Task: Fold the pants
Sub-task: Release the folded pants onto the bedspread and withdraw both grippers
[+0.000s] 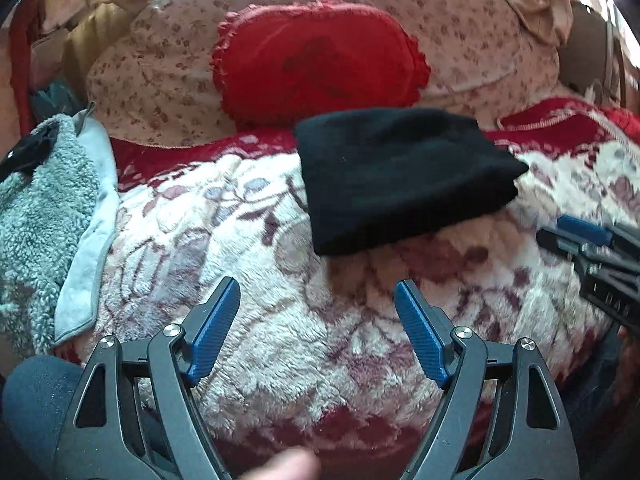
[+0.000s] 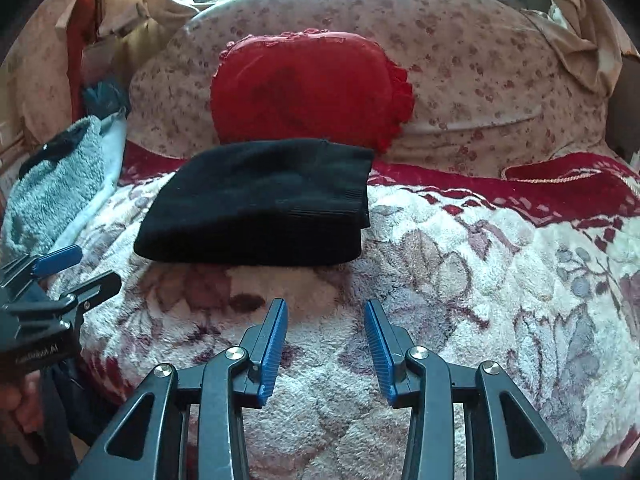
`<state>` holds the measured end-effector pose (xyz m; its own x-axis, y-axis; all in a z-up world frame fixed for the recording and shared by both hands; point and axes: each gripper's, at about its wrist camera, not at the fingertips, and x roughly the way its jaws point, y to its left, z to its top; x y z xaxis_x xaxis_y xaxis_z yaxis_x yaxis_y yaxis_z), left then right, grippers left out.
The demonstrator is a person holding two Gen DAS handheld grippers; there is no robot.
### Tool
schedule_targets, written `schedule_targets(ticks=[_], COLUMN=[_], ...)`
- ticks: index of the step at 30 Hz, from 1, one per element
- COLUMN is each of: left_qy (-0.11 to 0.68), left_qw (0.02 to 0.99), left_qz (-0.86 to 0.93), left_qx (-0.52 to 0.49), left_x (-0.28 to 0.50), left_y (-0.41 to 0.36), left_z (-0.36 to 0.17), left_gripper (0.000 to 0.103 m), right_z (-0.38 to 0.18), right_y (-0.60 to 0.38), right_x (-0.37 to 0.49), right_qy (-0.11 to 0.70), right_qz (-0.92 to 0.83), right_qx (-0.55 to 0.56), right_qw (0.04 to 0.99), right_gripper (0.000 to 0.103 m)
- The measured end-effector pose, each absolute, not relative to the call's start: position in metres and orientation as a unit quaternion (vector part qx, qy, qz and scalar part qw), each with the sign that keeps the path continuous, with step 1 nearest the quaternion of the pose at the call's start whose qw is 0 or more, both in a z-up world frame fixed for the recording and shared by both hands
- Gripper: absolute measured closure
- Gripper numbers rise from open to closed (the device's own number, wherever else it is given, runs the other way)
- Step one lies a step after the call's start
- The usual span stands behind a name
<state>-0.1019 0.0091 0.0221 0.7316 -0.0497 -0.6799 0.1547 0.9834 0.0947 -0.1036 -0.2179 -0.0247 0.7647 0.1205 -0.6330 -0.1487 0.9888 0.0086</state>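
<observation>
My left gripper and right gripper hang released, fingers empty, before the folded black pants; its side lettering is unreadable.

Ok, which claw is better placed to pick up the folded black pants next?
Probably the right claw: the folded black pants lie just ahead of it, slightly left. The left claw sits about as near, also empty.

One folded black pants, one red pillow, two grippers.
</observation>
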Motion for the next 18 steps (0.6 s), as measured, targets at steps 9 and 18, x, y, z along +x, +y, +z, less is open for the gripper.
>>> schedule_targets(ticks=[9, 18], left_qy=[0.362, 0.363], left_qw=[0.928, 0.929], left_qz=[-0.040, -0.056], left_qx=[0.074, 0.038], left_x=[-0.1030, -0.1038], left_y=[0.0090, 0.0103], left_z=[0.0181, 0.0194], left_gripper=[0.022, 0.009], right_z=[-0.0270, -0.0253], right_y=[-0.2175, -0.2135], right_x=[-0.1034, -0.1048], right_qy=[0.333, 0.326], right_qz=[0.067, 0.072], right_qx=[-0.018, -0.020], right_qw=[0.941, 0.942], right_gripper=[0.065, 0.065])
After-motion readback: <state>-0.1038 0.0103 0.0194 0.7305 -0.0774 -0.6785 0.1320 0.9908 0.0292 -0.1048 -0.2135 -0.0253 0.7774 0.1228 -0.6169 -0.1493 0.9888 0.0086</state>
